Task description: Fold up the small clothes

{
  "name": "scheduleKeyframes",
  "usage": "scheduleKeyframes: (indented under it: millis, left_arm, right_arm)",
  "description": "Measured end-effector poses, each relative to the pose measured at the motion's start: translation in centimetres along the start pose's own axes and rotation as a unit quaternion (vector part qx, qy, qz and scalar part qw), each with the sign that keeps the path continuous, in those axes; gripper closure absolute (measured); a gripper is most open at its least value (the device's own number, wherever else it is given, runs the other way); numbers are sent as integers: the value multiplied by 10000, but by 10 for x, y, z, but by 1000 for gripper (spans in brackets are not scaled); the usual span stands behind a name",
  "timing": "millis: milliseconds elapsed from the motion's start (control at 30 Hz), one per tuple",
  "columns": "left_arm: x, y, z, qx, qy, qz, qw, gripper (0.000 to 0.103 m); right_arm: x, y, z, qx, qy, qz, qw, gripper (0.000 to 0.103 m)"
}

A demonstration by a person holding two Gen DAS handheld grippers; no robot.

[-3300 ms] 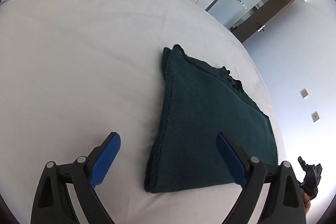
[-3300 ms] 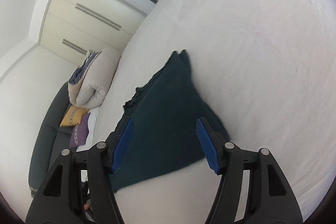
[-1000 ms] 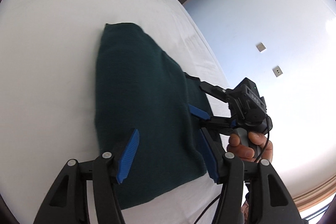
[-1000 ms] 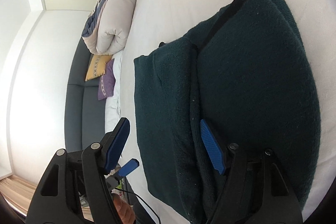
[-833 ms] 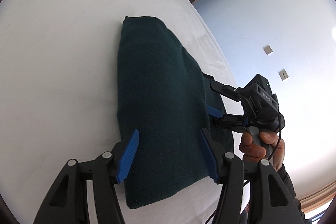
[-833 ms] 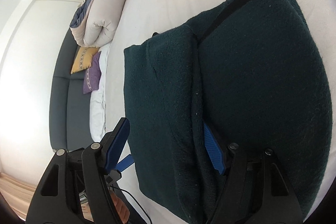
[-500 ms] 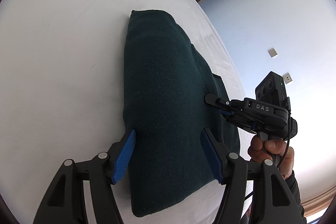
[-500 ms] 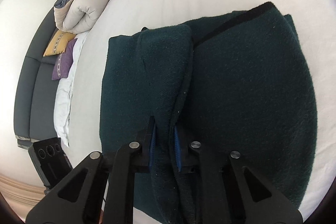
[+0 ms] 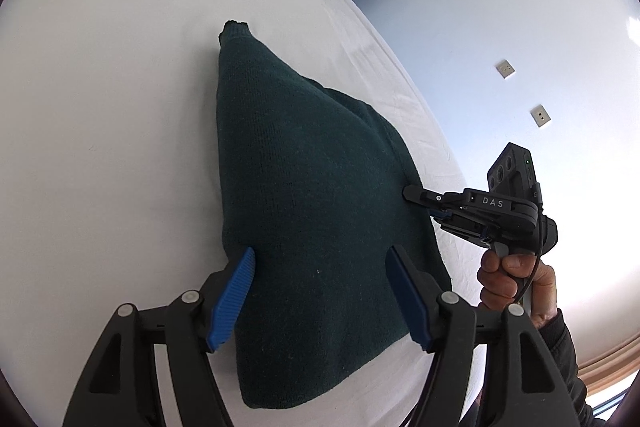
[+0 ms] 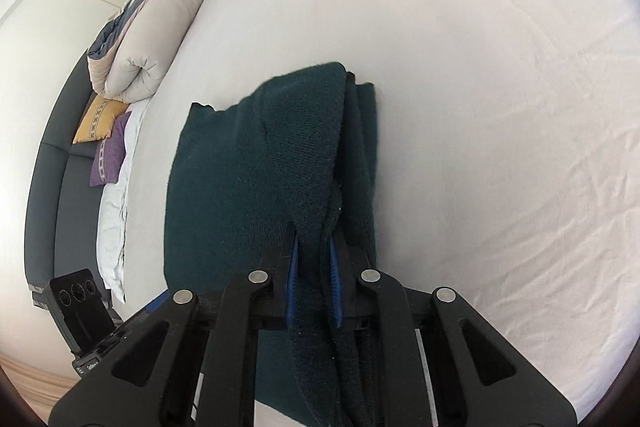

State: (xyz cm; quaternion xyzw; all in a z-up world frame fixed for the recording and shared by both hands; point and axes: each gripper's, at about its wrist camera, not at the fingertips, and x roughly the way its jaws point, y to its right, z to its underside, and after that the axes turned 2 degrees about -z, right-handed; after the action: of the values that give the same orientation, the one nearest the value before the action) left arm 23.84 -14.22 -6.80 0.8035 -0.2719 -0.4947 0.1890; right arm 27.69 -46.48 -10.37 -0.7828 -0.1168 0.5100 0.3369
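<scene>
A dark green knitted garment (image 9: 304, 187) lies folded on the white bed (image 9: 100, 147). In the left wrist view my left gripper (image 9: 320, 291) hovers over its near end. The jaws are opening, the cloth lies between the blue pads (image 9: 236, 287), and they do not press on it. My right gripper (image 10: 314, 267) is shut on a bunched fold of the garment (image 10: 240, 179) and holds that edge up in a ridge. From the left wrist view the right gripper (image 9: 416, 195) bites the garment's right edge, with a hand (image 9: 508, 279) on its handle.
A rolled duvet (image 10: 136, 47), a yellow cushion (image 10: 98, 119) and a purple cushion (image 10: 110, 155) sit by a dark sofa (image 10: 60, 167) at the bed's far end. The bed's edge (image 9: 432, 131) runs close along the garment's right side. White sheet spreads to the left.
The right gripper went from open astride the garment's edge to shut on it and lifted the fold. The left gripper slid along the garment and its jaws widened.
</scene>
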Motion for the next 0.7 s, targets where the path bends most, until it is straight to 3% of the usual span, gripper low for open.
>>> scheduleKeyframes:
  millis: [133,267,367,533,567,600,700]
  left_arm:
    - [-4,5,0,178,-7,-127,9998,34]
    - [-5,5,-1,168,-18,-161,9997,34]
    - [-7,10,2,229,32,-192,9995,34]
    - [-7,6,6,256,13,-256,9993,34]
    - [-8,5,6,210,19,-244,9995,34]
    - [-7,4,6,190,21,-236,9995,34]
    - [-6,5,9,272,-7,-305,9992,34]
  right_arm:
    - [-1,9,-1,154,181,-186,9995,91]
    - [13,12,1,97,15,-48,9999,91]
    - [15,20,-2,292,53,-185,9994,90]
    - [-3,-2,26,88,86,-313,9994,75]
    - [-8,-4,34,15,117,-315,9994,68]
    - [-14,-9,46,-45,142,-285,9995,53]
    - [-16,-11,71,-160,-13,-100,9998,50]
